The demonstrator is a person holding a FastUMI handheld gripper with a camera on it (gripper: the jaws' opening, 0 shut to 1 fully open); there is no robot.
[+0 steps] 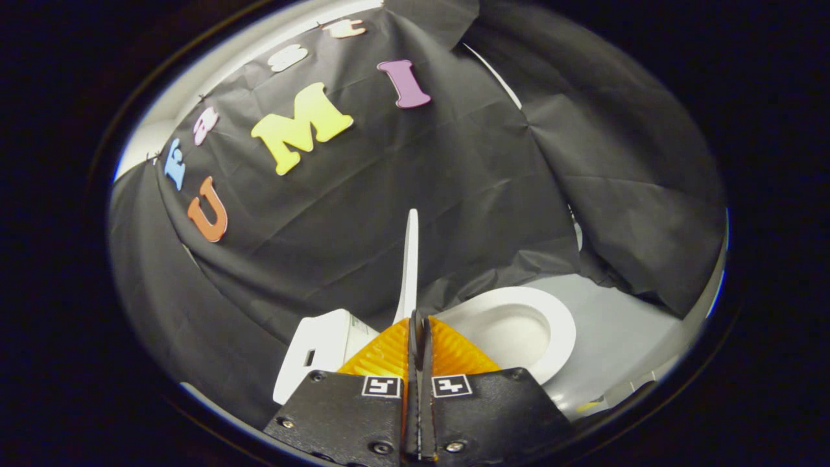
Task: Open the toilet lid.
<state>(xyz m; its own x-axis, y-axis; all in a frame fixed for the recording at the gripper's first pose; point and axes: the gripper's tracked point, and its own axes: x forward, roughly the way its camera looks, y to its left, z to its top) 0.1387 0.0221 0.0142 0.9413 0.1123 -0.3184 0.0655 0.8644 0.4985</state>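
Gripper view: the hand-held gripper (419,324) has its two fingers pressed almost together, pinching the near edge of the toilet lid (409,266) between them. The lid is seen edge-on as a thin white blade, standing upright and rising straight ahead from the fingertips, its long axis running up and away toward the black cloth wall (454,194). To one side of the lid, just beyond the fingers, lies the white toilet seat (557,324), a rounded ring around the open bowl (512,331), fully uncovered. To the other side of the lid sits the white tank (318,350), close against the cloth. Open room lies above and around the upright lid, with the cloth draped just behind it. Beyond the seat, a pale grey floor (616,337) stretches to the hanging edge of the cloth, free of objects. The cloth is creased and folds down around the toilet on both sides
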